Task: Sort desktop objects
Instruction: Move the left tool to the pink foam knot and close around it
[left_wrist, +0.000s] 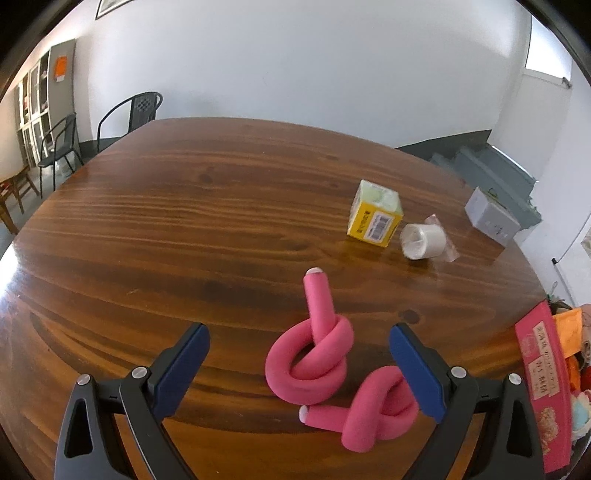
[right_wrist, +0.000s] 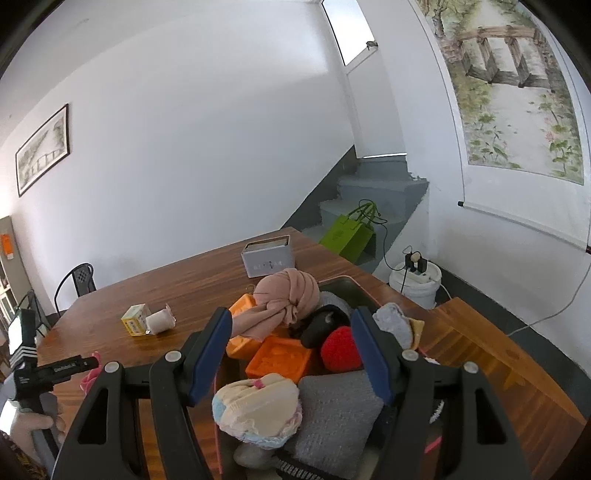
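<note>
Could snag only one loop of the knotted pink foam stick (left_wrist: 314, 354) and drag the rest across the bench (left_wrist: 184, 229), since two knots lie side by side and the nearer one sits under the right-hand pad. Might also close on the straight end and let the stick pivot or slip out. Left gripper (left_wrist: 299, 369) released, jaws wide, nothing pressed; farther knot between the pads, nearer knot touching or just beside the right-hand pad, hard to tell which. Right gripper (right_wrist: 291, 354) released too, jaws apart, hovering over a heaped bin (right_wrist: 343, 282) of cloth bundles and orange trays; could knock the pink cloth bundle (right_wrist: 288, 299) off the pile. Yellow box (left_wrist: 375, 214) and white roll (left_wrist: 423, 240) well apart, farther up the bench
</note>
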